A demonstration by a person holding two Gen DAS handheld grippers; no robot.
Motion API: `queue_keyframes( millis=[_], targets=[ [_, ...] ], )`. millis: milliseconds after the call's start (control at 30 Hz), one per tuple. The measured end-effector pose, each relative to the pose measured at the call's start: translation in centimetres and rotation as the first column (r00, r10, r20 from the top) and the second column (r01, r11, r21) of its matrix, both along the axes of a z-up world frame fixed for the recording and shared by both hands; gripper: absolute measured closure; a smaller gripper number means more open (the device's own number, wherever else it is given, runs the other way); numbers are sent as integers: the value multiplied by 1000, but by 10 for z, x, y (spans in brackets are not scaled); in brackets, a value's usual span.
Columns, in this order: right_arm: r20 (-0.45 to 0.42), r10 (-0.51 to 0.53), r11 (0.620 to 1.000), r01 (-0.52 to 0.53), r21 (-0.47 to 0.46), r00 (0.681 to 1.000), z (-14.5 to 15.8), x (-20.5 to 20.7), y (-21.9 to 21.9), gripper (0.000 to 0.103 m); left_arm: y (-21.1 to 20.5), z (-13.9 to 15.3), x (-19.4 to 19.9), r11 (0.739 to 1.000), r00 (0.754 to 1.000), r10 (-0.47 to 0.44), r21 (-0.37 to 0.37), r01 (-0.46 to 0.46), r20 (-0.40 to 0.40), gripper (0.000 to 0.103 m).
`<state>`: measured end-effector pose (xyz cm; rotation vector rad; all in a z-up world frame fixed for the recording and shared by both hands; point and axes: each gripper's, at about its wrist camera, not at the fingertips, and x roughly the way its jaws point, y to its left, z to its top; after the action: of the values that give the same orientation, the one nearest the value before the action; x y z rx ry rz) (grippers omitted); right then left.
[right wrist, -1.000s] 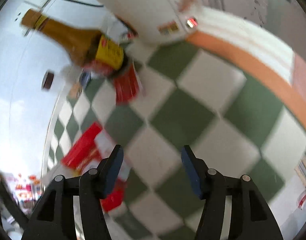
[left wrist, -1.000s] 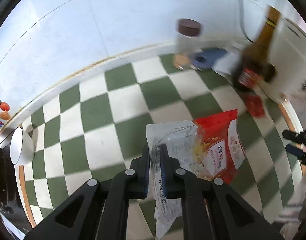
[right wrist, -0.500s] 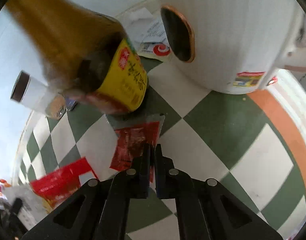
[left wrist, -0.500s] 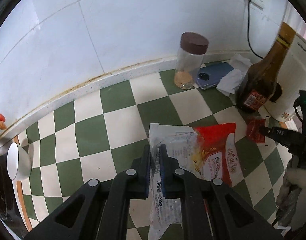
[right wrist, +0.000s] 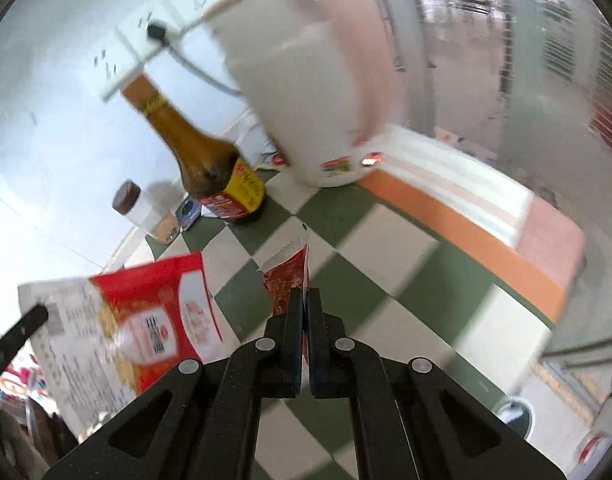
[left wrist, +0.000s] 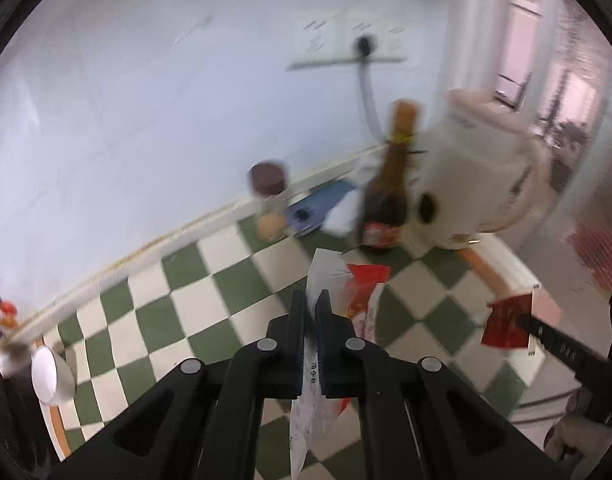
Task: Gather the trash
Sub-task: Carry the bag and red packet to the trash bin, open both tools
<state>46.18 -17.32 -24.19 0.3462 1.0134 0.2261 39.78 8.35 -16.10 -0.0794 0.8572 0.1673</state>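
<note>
My left gripper [left wrist: 313, 300] is shut on a red and white snack bag [left wrist: 362, 300] and holds it up off the green-checked counter [left wrist: 209, 304]. The same bag shows at the left of the right wrist view [right wrist: 145, 320]. My right gripper [right wrist: 304, 300] is shut on a small red sauce packet [right wrist: 289, 276], lifted above the counter. That packet also shows at the right of the left wrist view [left wrist: 508, 324], with the right gripper's finger behind it.
A brown sauce bottle [left wrist: 386, 200], a clear jar with a brown lid [left wrist: 269, 200], a blue phone [left wrist: 318, 208] with crumpled paper and a white rice cooker [left wrist: 474, 184] stand along the wall. A white bowl [left wrist: 49, 372] sits at the far left.
Both grippers have risen from the counter with their trash. The right gripper closed on the red packet and lifted it away from the bottle; the views have tilted up.
</note>
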Motion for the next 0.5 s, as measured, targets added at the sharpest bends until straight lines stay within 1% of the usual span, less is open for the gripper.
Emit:
queue_keyframes(
  millis=[100, 167, 200, 267, 300, 333, 400, 467, 500],
  targets=[
    [25, -74, 997, 74, 22, 997, 12, -39, -40, 101, -36, 25, -9, 997, 996, -80, 17, 79, 34, 101],
    [29, -136, 990, 135, 50, 990, 15, -70, -73, 101, -70, 40, -18, 987, 986, -158, 23, 157, 53, 101],
    [29, -171, 984, 169, 62, 985, 19, -91, -96, 101, -86, 45, -21, 981, 979, -193, 20, 193, 57, 101],
    [28, -238, 970, 236, 61, 971, 16, -123, -133, 101, -129, 51, -29, 958, 956, -288, 7, 288, 54, 101],
    [23, -280, 959, 278, 64, 960, 14, -145, -154, 101, -154, 49, -33, 940, 939, -340, 0, 341, 45, 101],
    [15, -316, 947, 314, 64, 949, 10, -163, -172, 101, -171, 46, -36, 927, 927, -374, -8, 374, 38, 101],
    [-10, -403, 914, 403, 54, 915, 1, -205, -215, 101, -220, 34, -45, 885, 885, -465, -24, 465, 5, 101],
    [-58, -488, 870, 491, 41, 871, -17, -249, -256, 101, -273, 13, -56, 833, 832, -553, -42, 552, -39, 101],
    [-77, -517, 853, 521, 32, 852, -26, -264, -270, 101, -294, 2, -61, 809, 807, -587, -53, 585, -62, 101]
  ],
)
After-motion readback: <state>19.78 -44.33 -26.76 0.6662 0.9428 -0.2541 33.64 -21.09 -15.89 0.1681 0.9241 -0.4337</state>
